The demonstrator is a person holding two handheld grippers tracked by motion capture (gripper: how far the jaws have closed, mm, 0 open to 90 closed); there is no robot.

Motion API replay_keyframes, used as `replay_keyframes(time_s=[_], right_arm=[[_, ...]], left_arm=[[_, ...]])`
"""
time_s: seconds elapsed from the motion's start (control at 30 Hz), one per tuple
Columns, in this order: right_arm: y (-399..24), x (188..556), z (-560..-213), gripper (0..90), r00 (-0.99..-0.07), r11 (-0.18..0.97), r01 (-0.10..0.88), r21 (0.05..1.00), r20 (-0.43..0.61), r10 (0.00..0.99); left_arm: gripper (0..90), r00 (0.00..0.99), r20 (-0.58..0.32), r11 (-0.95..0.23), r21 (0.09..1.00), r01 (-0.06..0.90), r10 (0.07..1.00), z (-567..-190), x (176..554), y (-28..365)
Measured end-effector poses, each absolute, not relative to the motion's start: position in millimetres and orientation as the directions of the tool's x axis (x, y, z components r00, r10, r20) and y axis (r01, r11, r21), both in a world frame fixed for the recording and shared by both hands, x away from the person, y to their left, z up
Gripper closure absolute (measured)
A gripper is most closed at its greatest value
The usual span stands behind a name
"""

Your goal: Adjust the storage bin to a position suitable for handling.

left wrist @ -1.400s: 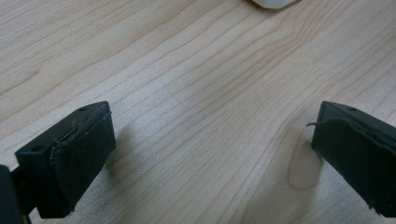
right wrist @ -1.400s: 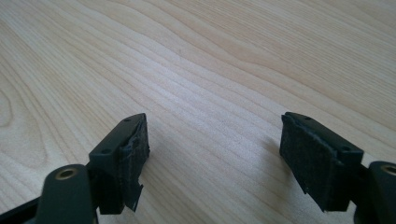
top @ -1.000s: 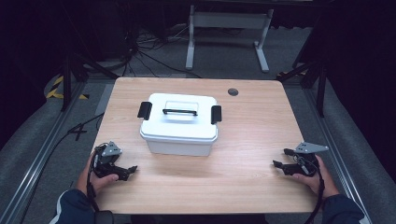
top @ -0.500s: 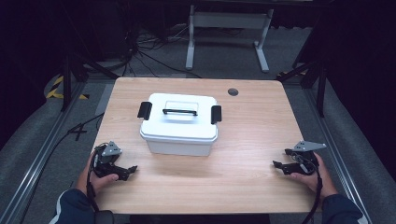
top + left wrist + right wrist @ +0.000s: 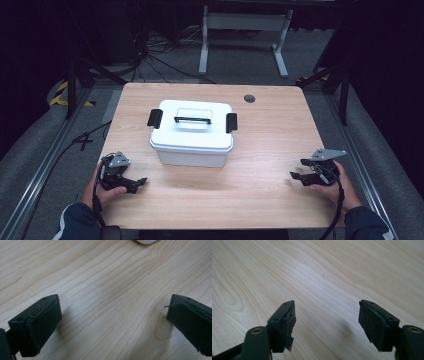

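Nothing is begun yet: the white lidded box (image 5: 192, 132) sits mid-table with both black latches seemingly fastened (handle flat), well apart from the left gripper (image 5: 136, 183) and right gripper (image 5: 296, 176), both gaping and empty, the right's jaws just narrowed slightly.

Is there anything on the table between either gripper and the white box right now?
Nothing visible. Bare wood lies between the left gripper and the white box, and between the right gripper and the box. Both grippers stand open and hold nothing; the right gripper's jaws have just been closing a little.
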State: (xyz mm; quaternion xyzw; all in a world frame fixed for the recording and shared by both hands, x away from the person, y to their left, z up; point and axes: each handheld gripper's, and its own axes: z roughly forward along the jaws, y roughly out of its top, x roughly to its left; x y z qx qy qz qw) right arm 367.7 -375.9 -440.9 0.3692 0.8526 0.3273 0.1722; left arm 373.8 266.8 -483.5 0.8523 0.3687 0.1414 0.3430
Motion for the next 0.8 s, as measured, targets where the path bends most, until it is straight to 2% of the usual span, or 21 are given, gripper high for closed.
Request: replay_keyframes(time_s=[0.33,0.6,0.8], right_arm=[[-359.3,373.6,-407.9,35.2,-0.714,0.560,0.443,0.700,-0.102,0.693],[-340.7,383.1,-373.3,34.5,-0.749,0.616,0.380,0.690,-0.161,0.643],[-328.2,387.6,-360.2,34.6,-0.763,0.638,0.360,0.681,-0.179,0.621]], left_arm=[[0.1,0.687,-0.009,-0.493,0.689,0.530,0.726,-483.5,373.9,266.9],[0.1,0.687,-0.009,-0.493,0.689,0.530,0.726,-483.5,373.8,266.8],[0.1,0.685,-0.014,-0.491,0.688,0.535,0.728,-483.4,373.4,266.6]])
